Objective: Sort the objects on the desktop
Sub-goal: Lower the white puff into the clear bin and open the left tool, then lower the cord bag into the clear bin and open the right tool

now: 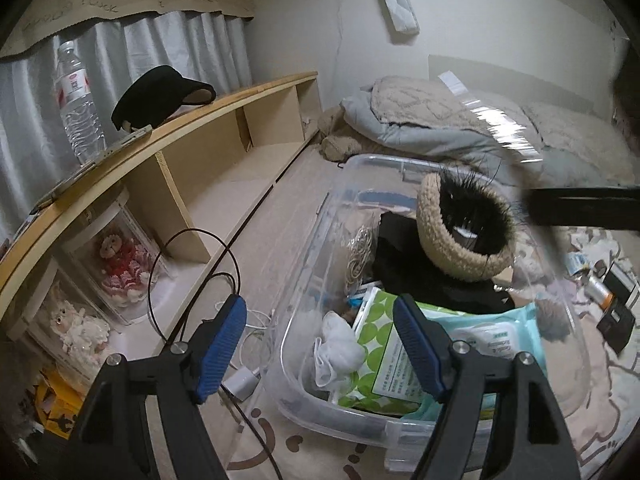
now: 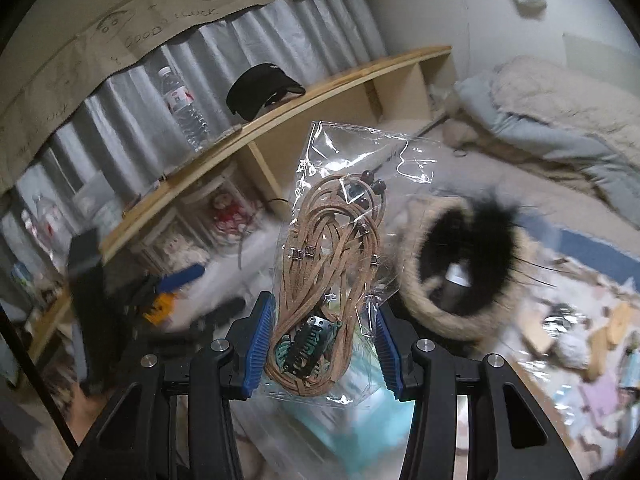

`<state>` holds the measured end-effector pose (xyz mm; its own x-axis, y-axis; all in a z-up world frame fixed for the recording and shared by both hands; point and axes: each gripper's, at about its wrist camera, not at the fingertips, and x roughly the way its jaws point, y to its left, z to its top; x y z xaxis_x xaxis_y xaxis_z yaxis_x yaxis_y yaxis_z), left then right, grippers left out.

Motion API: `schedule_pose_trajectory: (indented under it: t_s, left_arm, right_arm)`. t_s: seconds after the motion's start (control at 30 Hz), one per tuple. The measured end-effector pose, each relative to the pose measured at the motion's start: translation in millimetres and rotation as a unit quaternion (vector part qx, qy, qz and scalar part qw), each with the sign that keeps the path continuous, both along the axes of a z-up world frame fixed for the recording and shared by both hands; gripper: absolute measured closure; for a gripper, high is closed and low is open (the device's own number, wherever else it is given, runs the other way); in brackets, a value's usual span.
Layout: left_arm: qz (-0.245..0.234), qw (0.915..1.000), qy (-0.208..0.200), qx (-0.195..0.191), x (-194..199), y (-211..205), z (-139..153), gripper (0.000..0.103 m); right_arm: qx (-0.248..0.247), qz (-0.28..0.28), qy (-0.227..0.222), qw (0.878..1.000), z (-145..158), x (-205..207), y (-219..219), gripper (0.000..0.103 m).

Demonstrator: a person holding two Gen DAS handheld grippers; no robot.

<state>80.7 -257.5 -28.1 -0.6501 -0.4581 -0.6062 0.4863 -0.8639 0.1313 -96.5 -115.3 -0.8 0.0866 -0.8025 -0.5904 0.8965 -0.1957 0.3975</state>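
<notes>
A clear plastic storage bin sits ahead of my left gripper, which is open and empty just above the bin's near left rim. Inside lie a green-dotted pack, a teal wipes pack, a white sock, black cloth and a beige knit hat with black fur trim. My right gripper holds a clear bag of tan leather cords and a hair clip between its pads, above the bin. The hat also shows in the right wrist view. The right gripper's arm is at right in the left wrist view.
A wooden shelf runs along the left, with a water bottle and a black cap on top and doll cases below. A charger and cable lie left of the bin. Bedding lies behind. Small clutter is at right.
</notes>
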Motion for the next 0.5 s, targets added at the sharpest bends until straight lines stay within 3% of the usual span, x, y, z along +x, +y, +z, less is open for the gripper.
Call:
schedule_pose_trajectory:
  t_s: [0.33,0.4,0.43,0.5]
  left_arm:
    - [-0.006,0.9995,0.029,0.012,10,-5,11,0.027]
    - [-0.007,0.9993,0.032,0.019,10,-9,11,0.027]
    - [-0.008,0.9992,0.032,0.023,9,-11,10,0.027]
    - [-0.009,0.9991,0.032,0.026,9,-13,9,0.027]
  right_arm:
    - [0.048,-0.014,-0.041,0.998,-31,-17,-92,0.054]
    - [0.065,-0.01,-0.032,0.997,-41,-21,-108,0.034]
    - [0.081,-0.022,-0.014,0.996,-47,-23,-114,0.004]
    - [0.09,-0.041,0.006,0.995,-54,-27,-116,0.0]
